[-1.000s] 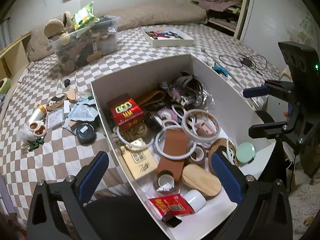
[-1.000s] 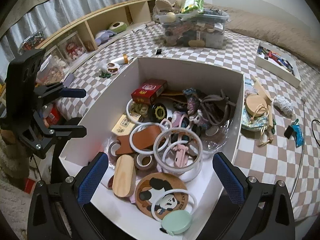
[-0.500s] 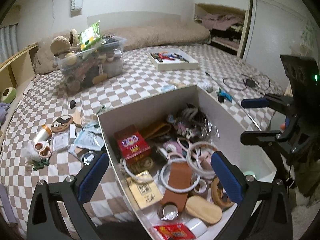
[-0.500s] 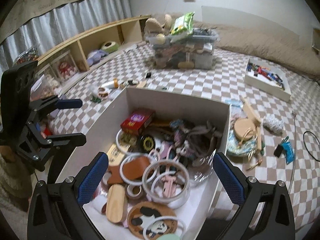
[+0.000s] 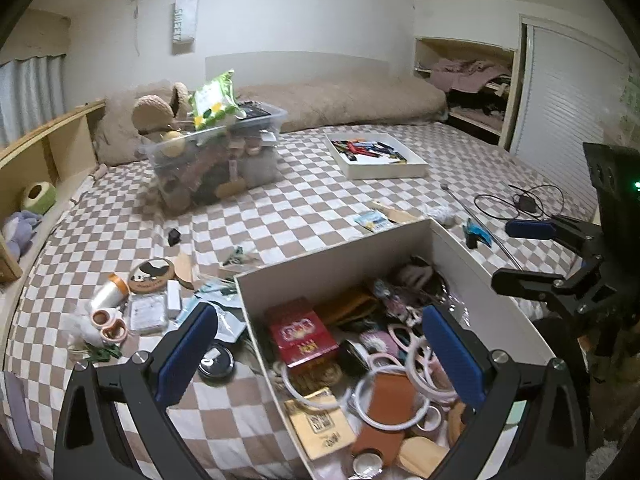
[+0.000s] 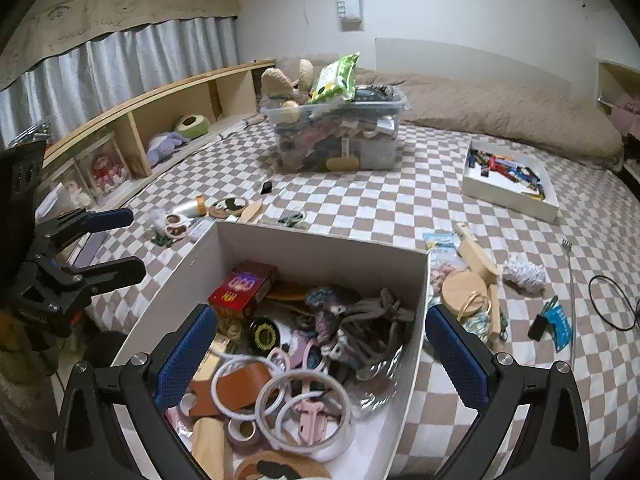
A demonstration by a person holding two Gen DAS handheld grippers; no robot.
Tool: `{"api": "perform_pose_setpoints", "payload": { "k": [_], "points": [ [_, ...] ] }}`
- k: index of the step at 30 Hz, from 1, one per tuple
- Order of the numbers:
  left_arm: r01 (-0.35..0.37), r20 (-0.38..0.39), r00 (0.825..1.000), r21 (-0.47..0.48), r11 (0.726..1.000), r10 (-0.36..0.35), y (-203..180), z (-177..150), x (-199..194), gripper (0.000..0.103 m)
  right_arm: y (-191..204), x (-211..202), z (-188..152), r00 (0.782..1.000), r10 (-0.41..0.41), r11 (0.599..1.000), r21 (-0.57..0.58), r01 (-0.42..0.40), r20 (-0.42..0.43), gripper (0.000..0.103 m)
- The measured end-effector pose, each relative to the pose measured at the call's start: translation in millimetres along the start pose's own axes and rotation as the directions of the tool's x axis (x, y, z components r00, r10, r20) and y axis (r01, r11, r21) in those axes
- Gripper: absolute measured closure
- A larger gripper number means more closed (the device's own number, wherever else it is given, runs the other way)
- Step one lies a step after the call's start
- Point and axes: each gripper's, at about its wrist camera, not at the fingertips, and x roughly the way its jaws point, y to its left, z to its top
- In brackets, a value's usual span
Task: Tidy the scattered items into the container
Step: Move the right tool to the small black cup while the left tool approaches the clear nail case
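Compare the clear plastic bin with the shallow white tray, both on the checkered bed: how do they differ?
The clear plastic bin is deep, see-through and heaped above its rim; the shallow white tray is low, opaque and filled only below its rim. The bin stands nearer the wooden shelf. Both rest on the checkered bed, beyond the white box.

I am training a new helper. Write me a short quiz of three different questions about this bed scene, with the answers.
1. True or false: the left hand-held gripper is holding an item.
2. Which lies inside the white box? A) red carton B) blue clip C) round wooden coaster
3. Fill in: the loose thread spool lies on the bed on the ______ side of the box, as the left gripper's view shows it.

Key: 1 false; 2 A; 3 left.
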Motion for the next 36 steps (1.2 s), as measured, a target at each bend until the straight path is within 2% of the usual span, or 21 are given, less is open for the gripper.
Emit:
{"api": "perform_pose_setpoints", "payload": {
  "k": [11,20,23,27,36],
  "points": [
    [-0.039,0.055,0.998,-0.026,0.999,0.04,16,8,2,0.0,-15,3,16,0.999,-0.015,0.999,0.052,0.013,0.043,0.0],
    [-0.073,0.097,0.992,-0.052,0.996,0.078,32,14,4,0.0,-33,4,23,0.996,-0.059,0.994,0.101,0.052,0.073,0.0],
    [-0.104,0.1,0.989,-0.067,0.992,0.111,43,15,7,0.0,-44,5,25,0.993,-0.086,0.99,0.118,0.076,0.08,0.0],
    [-0.155,0.106,0.98,-0.12,0.981,0.168,67,18,9,0.0,-58,4,27,0.988,-0.126,0.982,0.15,0.112,0.09,0.0],
    [-0.209,0.1,0.966,-0.242,0.947,0.239,115,17,16,0.0,-94,17,22,0.975,-0.208,0.955,0.233,0.183,0.085,0.0]
  ]
}}
